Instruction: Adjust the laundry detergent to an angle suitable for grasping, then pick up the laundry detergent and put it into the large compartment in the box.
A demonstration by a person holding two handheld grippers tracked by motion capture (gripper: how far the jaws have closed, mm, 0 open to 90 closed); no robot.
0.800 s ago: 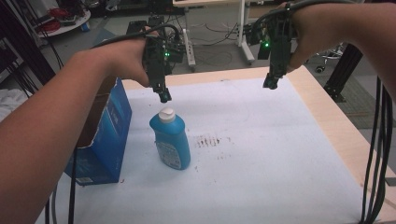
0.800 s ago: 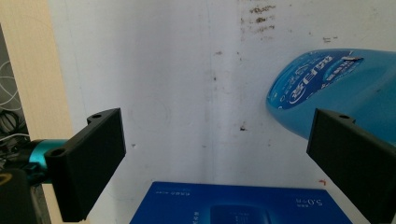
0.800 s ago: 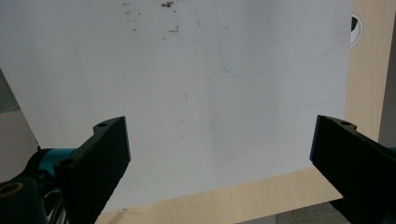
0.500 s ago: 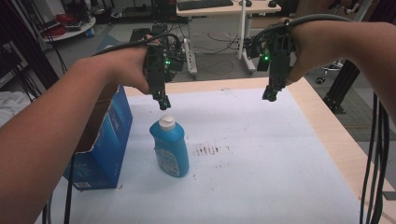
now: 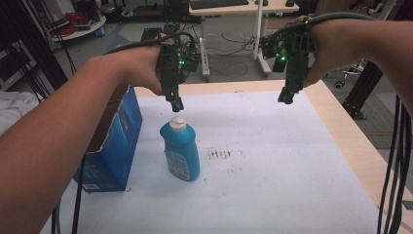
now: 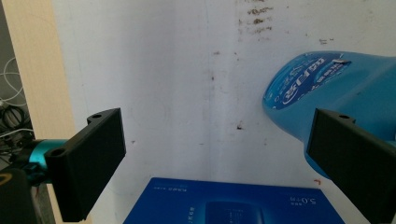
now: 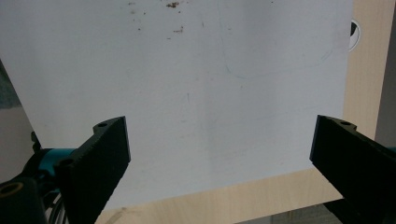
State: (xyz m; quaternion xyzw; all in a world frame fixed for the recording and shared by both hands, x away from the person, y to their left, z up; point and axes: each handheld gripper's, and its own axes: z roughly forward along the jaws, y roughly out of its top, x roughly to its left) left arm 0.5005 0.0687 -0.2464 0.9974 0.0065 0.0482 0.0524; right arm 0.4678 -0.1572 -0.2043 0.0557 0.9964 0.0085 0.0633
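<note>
The blue carton [image 5: 114, 146] stands at the left edge of the counter [image 5: 292, 170], open top upward, just beside the blue bottle [image 5: 181, 153] but apart from it. In the left gripper view the carton's top face [image 6: 233, 205] lies along the bottom edge.

The blue bottle stands upright on the white sheet covering the counter, its long axis vertical and its white cap [image 5: 177, 123] uppermost. In the left gripper view the bottle body [image 6: 336, 88] lies to the right of centre, partly behind the right-hand jaw.

The left tongs [image 5: 178, 104] hang pointing downward, above the cap and slightly toward the far side of the counter, not touching it. The jaws stand wide apart with nothing between them [image 6: 215, 154]. This is the governing relation: the bottle lies directly below and a little nearer the person than the tongs. Judged from this, a short descent with a small shift toward the person would bring the jaws around the cap or neck.

Brown marks [image 5: 221, 153] lie on the sheet, just right of the bottle.

The right tongs [image 5: 285, 97] hang pointing downward over the far right part of the sheet, well apart from the bottle. The jaws stand wide apart and hold nothing [image 7: 219, 154]. The left hand is clearly the nearer one.
</note>
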